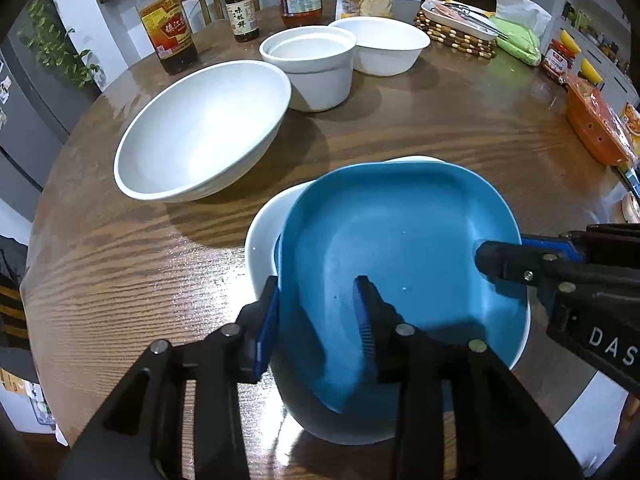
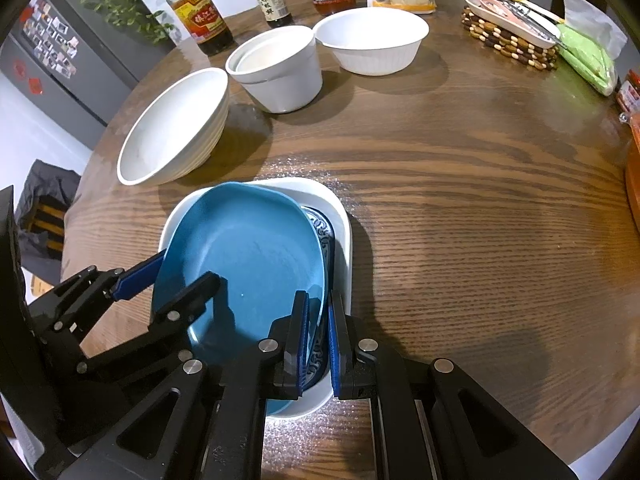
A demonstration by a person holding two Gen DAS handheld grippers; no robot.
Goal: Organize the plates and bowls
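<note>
Left wrist view: the left gripper (image 1: 316, 316) has its fingers (image 1: 267, 328) moderately parted, straddling the near-left rim of the blue plate (image 1: 392, 264); one finger sits outside the rim, the other inside on the plate's floor, and whether they press the rim cannot be told. The plate lies tilted on a white square dish (image 1: 260, 248) on the wooden worktop (image 1: 120, 272). At 10 o'clock from the plate stands a large white bowl (image 1: 200, 132), at 12 o'clock a white stacked bowl (image 1: 312, 68), and just right of that a shallow white bowl (image 1: 384, 46). The right gripper (image 1: 486, 260) enters from 3 o'clock, one finger over the plate's right rim.

Right wrist view: the left gripper (image 2: 176, 276) reaches in from 9 o'clock onto the blue plate (image 2: 248, 264). At 6 o'clock the right gripper (image 2: 318, 344) has its fingers (image 2: 336, 344) nearly together, with only a narrow gap. Between them pass the blue plate's edge and the rim of a blue-and-white patterned plate (image 2: 325, 236) under it. Both plates lie inside the white square dish (image 2: 340, 216).
</note>
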